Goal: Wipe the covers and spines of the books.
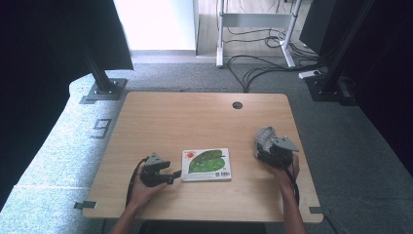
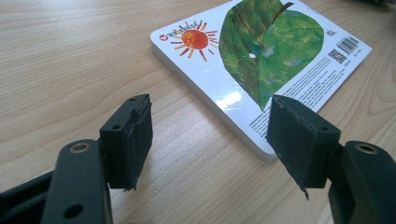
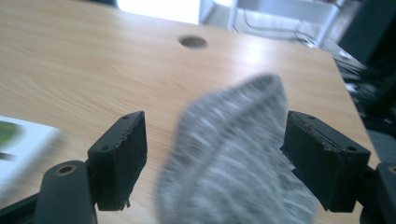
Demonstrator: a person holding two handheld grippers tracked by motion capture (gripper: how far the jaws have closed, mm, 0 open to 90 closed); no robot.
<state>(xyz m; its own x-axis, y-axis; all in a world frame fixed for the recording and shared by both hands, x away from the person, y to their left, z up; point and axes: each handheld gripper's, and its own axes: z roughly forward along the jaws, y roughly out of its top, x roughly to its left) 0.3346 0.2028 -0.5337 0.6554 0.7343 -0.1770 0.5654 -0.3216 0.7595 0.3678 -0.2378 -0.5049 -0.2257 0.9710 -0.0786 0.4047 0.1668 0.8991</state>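
The table (image 1: 160,117) is bare wood with a cable hole (image 1: 237,105) near its far edge. On its near half lies a board book (image 1: 206,165), flat and closed, back cover up — green leaf, red sun, barcode.

The left gripper (image 1: 173,176) rests on the table just beside the book's left edge. In the left gripper view its jaws stand wide apart and hold nothing; the book's (image 2: 261,60) near corner lies just ahead of the gap, with one pad over its edge.

The right gripper (image 1: 265,146) sits well to the right of the book. A grey knitted cloth (image 3: 238,158), perhaps a sock, lies between its parted jaws; whether either pad touches it is hard to tell.

This looks like the approach step — each gripper lined up, nothing clamped. Next, probably, the left must slide forward and close on the book's edge.
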